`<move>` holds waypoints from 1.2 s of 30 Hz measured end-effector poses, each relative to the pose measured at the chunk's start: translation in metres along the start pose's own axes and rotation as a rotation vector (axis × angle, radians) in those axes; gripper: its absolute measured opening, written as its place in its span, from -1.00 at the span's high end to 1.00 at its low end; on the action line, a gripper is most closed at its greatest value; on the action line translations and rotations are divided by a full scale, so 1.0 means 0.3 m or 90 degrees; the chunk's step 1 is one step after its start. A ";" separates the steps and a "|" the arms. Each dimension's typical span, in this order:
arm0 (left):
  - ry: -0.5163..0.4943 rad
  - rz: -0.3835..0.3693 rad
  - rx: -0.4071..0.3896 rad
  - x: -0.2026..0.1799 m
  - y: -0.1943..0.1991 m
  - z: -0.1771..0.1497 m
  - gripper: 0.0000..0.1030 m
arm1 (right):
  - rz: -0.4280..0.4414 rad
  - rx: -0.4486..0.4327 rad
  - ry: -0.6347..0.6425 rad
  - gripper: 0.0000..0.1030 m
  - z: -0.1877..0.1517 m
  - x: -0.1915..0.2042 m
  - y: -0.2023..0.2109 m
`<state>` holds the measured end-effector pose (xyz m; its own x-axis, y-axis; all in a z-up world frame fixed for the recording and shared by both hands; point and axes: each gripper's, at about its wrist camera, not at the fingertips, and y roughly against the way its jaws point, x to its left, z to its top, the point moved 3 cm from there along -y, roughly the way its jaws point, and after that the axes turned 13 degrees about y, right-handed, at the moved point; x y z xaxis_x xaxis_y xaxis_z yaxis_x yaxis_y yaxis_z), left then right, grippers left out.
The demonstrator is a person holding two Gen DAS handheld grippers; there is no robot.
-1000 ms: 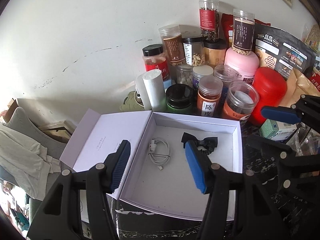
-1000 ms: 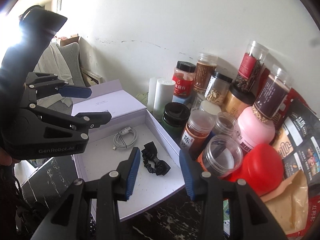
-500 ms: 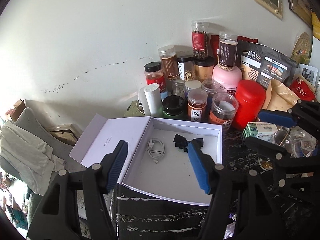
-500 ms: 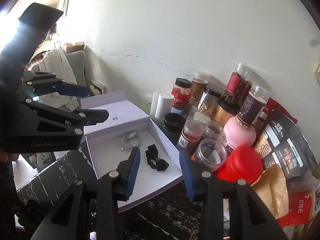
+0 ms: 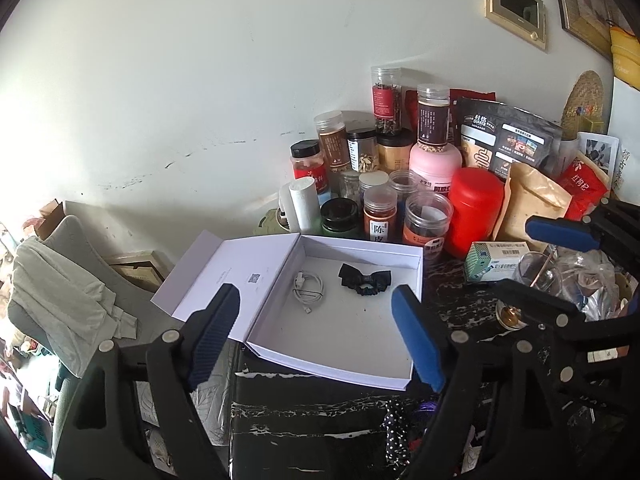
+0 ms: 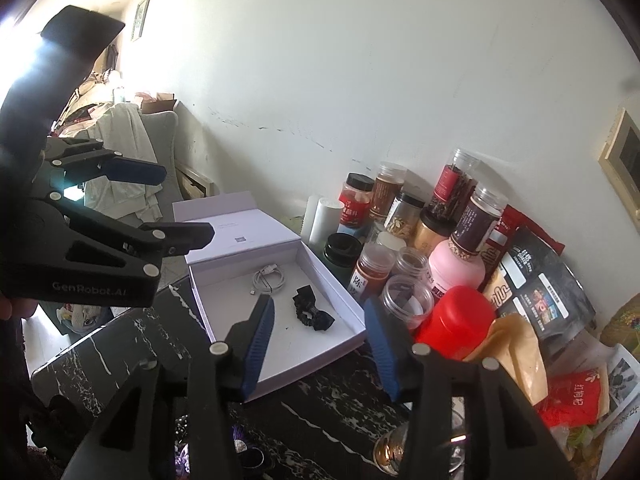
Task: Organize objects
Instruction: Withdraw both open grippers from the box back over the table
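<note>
Both grippers, left (image 5: 316,336) and right (image 6: 320,344), are opening with nothing between the fingers. In the box (image 5: 360,376): a cable (image 5: 308,286) at 10 o'clock, soft and light, and a scrunchie (image 5: 366,278) (probably) at 1 o'clock; pinch its bunched middle.

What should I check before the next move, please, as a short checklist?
1. Box open, lid folded flat: ok.
2. Cable and black bow lie inside the box, apart: ok.
3. Left gripper empty, jaws opening: ok.
4. Right gripper empty, jaws opening: ok.
5. Bare floor left in the box for another item: ok.
6. Which item goes in next: cannot tell.
</note>
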<state>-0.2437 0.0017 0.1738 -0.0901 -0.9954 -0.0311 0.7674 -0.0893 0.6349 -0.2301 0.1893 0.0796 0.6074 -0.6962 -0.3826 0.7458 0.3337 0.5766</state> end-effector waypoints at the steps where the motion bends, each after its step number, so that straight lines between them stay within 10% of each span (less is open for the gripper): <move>1: 0.001 -0.001 0.000 -0.001 0.016 -0.011 -0.54 | -0.002 -0.002 0.002 0.04 -0.004 0.008 0.017; 36: 0.011 -0.030 0.023 -0.030 0.340 -0.463 -0.85 | 0.006 -0.008 -0.027 -0.11 -0.284 0.224 0.328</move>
<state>-0.0765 -0.0030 0.1315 -0.1141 -0.9907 -0.0743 0.7396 -0.1347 0.6594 -0.0926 0.2295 0.0491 0.6030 -0.7186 -0.3464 0.7434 0.3487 0.5707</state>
